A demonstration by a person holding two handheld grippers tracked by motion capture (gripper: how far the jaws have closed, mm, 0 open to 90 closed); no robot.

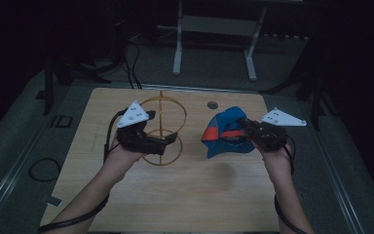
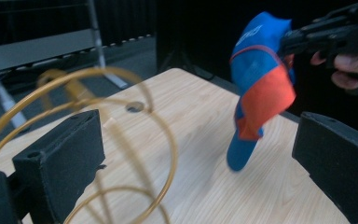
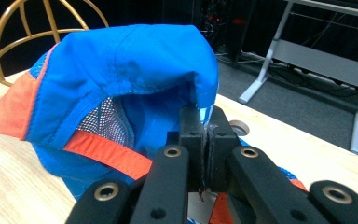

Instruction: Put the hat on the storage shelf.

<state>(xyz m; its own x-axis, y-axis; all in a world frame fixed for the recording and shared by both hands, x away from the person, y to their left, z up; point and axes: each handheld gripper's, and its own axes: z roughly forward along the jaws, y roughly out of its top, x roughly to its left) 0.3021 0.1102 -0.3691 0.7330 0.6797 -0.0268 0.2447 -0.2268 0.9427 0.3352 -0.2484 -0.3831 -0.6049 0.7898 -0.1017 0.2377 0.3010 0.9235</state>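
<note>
A blue and orange cap [image 1: 225, 131] hangs over the right half of the wooden table [image 1: 175, 195], held up by its fabric. My right gripper [image 1: 249, 127] is shut on the cap's blue edge [image 3: 200, 100], and its jaws are pressed together in the right gripper view. The cap [image 2: 261, 84] droops with its lower end close to the tabletop. A gold wire stand [image 1: 163, 129] made of rings sits left of centre. My left gripper [image 1: 169, 141] is at the stand and open. Its jaws are far apart, with a wire ring [image 2: 121, 100] passing by the left jaw.
A round hole [image 1: 213, 105] sits in the table near its far edge. Behind the table, on the dark floor, stands a white metal frame [image 1: 177, 48]. Cables [image 1: 44, 168] lie on the floor at the left. The near half of the table is bare wood.
</note>
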